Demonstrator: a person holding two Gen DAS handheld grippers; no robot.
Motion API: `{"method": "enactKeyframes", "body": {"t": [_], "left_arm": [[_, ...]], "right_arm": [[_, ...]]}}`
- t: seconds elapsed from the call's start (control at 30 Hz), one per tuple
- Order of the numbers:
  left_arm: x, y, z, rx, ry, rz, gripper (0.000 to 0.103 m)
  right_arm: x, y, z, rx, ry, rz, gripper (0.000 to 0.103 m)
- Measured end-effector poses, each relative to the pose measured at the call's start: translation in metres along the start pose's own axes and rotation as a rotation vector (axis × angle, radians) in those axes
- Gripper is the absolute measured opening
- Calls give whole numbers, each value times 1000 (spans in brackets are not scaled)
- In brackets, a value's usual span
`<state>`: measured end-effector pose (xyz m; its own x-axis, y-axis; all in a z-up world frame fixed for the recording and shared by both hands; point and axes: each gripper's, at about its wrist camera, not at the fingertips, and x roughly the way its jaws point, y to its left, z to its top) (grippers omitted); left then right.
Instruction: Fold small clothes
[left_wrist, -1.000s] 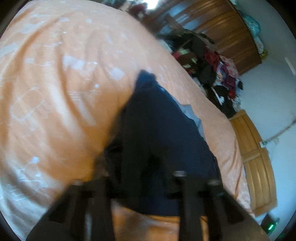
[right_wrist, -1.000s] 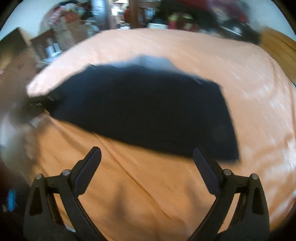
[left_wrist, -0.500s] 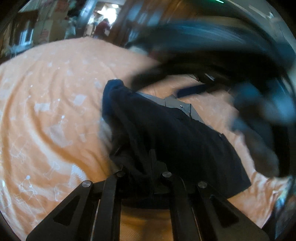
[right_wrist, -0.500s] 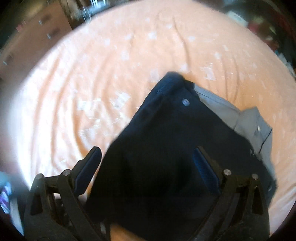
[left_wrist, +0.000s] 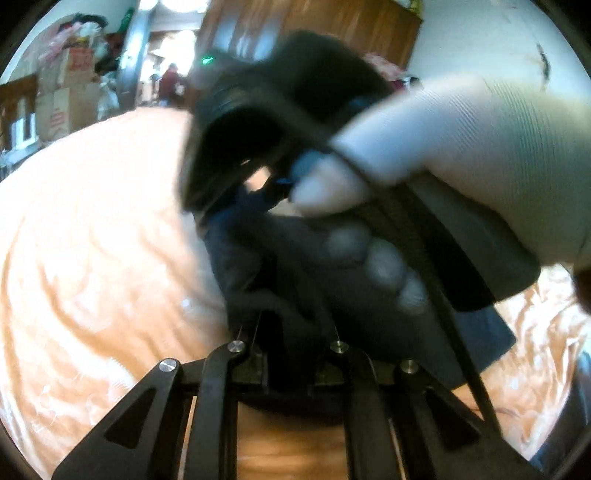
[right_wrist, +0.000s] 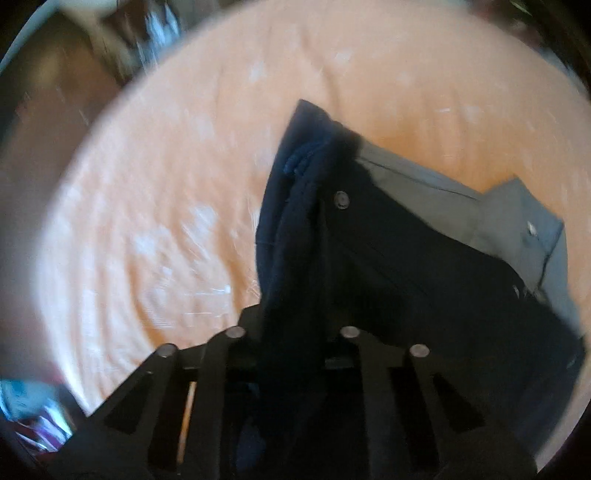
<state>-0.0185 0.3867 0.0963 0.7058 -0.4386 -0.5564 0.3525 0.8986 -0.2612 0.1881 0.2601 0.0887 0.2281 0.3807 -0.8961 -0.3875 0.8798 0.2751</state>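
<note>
2 grippers pinch the navy shorts (right_wrist: 295, 221): right gripper (right_wrist: 291, 332) and left gripper (left_wrist: 288, 343), both at lower centre. Shorts spread toward centre-right across the orange bedsheet (right_wrist: 147, 184). A gloved hand (left_wrist: 461, 147) fills the upper right.

- Left gripper (left_wrist: 288, 325): matte black linkage frame with flat angular arms and triangular cut-outs on the outer arms.
- 4 round silver screw heads sit in a row across the frame, just behind the claw.
- Right gripper (right_wrist: 291, 332): the same black frame, also with 4 silver screw heads and triangular cut-outs on its outer arms.
- In the left wrist view, a gloved hand (left_wrist: 454, 147) fills the space ahead of the claw; the glove is white, with fine ribbed knit lines.
- That hand wraps a blurred black device body (left_wrist: 280, 110) with a small green light (left_wrist: 209, 59) on top.
- A thin black cable (left_wrist: 447, 325) runs down beside the claw's right arm.
</note>
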Motion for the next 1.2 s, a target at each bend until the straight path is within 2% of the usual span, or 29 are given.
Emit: {"method": "enactKeyframes", "body": {"t": [0.1, 0.23, 0.27, 0.37, 0.43, 0.6, 0.77, 0.9, 0.97, 1.1, 1.13, 1.2], "left_arm": [[-9, -40, 11, 99, -25, -72, 9], [-4, -117, 16, 280, -8, -206, 10], [0, -134, 16, 313, 2, -234, 13], [20, -184, 13, 395, 66, -322, 13], [38, -212, 8, 422, 112, -354, 13], [85, -261, 2, 435, 217, -415, 13], [127, -299, -13, 460, 291, -453, 13], [159, -307, -37, 477, 365, -462, 16], [172, -314, -49, 495, 404, -448, 19], [160, -310, -52, 484, 422, -444, 21], [145, -306, -49, 481, 411, -456, 22], [111, -299, -46, 490, 390, -472, 28]], "right_arm": [[-57, -66, -46, 162, -155, 138, 10], [-110, -155, -115, 327, -300, 210, 6], [-117, -173, -127, 358, -321, 223, 6], [-129, -224, -160, 450, -371, 264, 5], [-133, -252, -179, 483, -395, 289, 5], [-134, -294, -209, 546, -437, 329, 5], [-128, -336, -234, 627, -434, 319, 5], [-108, -362, -252, 692, -383, 318, 5], [-97, -362, -256, 696, -347, 336, 6], [-99, -360, -256, 677, -338, 346, 10], [-102, -359, -258, 673, -338, 347, 15], [-110, -355, -263, 674, -345, 375, 31]]}}
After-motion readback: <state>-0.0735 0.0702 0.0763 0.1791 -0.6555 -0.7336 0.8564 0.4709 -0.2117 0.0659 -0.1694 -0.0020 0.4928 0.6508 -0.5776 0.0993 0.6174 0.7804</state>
